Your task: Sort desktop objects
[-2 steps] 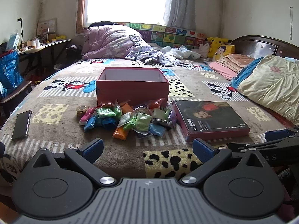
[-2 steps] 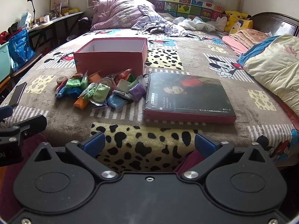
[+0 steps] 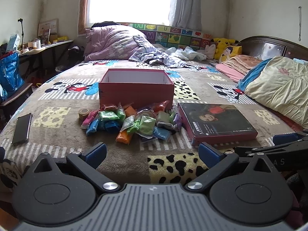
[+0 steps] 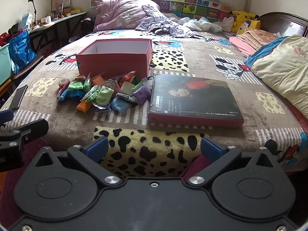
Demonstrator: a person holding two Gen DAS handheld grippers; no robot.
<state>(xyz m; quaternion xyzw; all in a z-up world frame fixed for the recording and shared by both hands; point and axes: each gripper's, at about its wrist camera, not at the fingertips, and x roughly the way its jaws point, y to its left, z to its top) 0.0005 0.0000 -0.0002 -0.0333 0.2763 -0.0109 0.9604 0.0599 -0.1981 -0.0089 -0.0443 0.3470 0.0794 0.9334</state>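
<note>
On the bed, both the left gripper and right gripper hover spread wide, empty; I judge sorting unstarted: next, reach the clay packets beside the red box.

- Red box, white inside.
- Packets in green, blue, orange, pink and purple.
- Dark-covered book with pink edges.
- Brown bed blanket with cartoon mice, yellow leopard spots and grey stripes.
- Yellow plush toy.
- Blue-padded fingers on black arms.
</note>
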